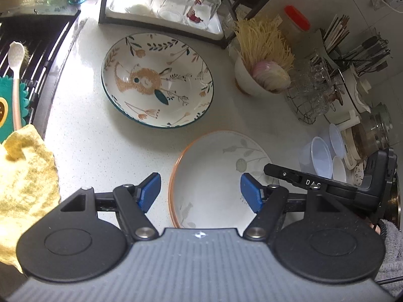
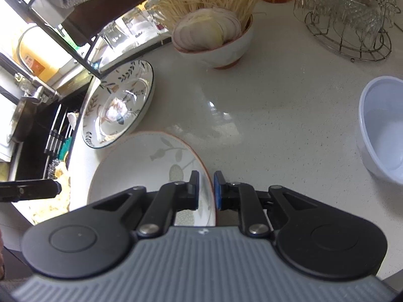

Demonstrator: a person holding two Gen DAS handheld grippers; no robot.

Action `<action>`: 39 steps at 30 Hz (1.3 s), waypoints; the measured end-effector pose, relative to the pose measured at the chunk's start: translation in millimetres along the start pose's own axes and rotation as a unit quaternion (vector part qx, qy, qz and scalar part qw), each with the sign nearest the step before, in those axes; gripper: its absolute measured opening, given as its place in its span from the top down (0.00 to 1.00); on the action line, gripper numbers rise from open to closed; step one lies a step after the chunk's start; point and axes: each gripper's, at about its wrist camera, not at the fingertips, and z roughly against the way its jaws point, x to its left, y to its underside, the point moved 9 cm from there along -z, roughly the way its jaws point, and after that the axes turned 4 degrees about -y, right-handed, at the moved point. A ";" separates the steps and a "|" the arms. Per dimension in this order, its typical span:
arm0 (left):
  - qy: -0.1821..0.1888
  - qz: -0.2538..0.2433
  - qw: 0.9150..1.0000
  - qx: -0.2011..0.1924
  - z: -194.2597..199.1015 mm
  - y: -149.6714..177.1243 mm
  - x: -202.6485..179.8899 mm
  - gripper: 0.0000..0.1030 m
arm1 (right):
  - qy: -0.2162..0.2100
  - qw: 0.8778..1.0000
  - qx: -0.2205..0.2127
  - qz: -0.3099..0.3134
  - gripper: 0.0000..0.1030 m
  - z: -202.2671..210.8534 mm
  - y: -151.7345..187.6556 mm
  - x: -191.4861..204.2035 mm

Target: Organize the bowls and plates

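An orange-rimmed plate with a pale leaf print (image 1: 214,176) lies on the white counter; it also shows in the right wrist view (image 2: 146,168). My right gripper (image 2: 206,188) is shut on that plate's right rim, one finger inside and one outside. My right gripper also shows in the left wrist view (image 1: 327,183) at the plate's right edge. My left gripper (image 1: 200,191) is open and empty, just above the plate's near left part. A larger dark-rimmed plate with a fox print (image 1: 157,81) lies farther back; it also shows in the right wrist view (image 2: 118,103).
A bowl of noodles and sliced onion (image 1: 262,73) stands right of the fox plate. Plastic bowls (image 1: 325,151) and a wire basket of glassware (image 1: 314,93) sit on the right. A glass rack (image 1: 163,5) is behind. Sink (image 1: 27,58) and yellow cloth (image 1: 25,183) lie left.
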 end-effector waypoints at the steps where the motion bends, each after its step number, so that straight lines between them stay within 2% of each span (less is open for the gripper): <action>1: -0.005 -0.004 1.000 -0.012 4.7 -1.6 -0.9 0.28 | 0.001 1.000 -0.008 -0.003 0.84 3.1 -1.9 0.5; 6: -0.022 -0.022 0.998 -0.062 31.9 -6.2 -4.9 0.28 | 0.004 0.999 -0.038 -0.010 0.84 18.9 -10.7 8.3; 16: -0.044 -0.060 0.987 -0.140 91.9 -0.1 -25.7 0.28 | -0.017 0.994 -0.103 0.037 0.84 81.0 -13.4 64.1; 28: -0.049 -0.095 0.978 -0.180 152.4 32.1 -38.0 0.28 | -0.020 0.986 -0.158 0.051 0.84 148.3 21.1 121.6; 33: -0.039 -0.102 0.977 -0.184 165.0 49.1 -41.2 0.28 | -0.008 0.986 -0.161 0.046 0.84 160.4 45.3 127.9; 39: -0.046 -0.111 0.975 -0.186 171.1 65.5 -48.4 0.28 | -0.002 0.985 -0.165 0.048 0.84 174.0 60.1 128.3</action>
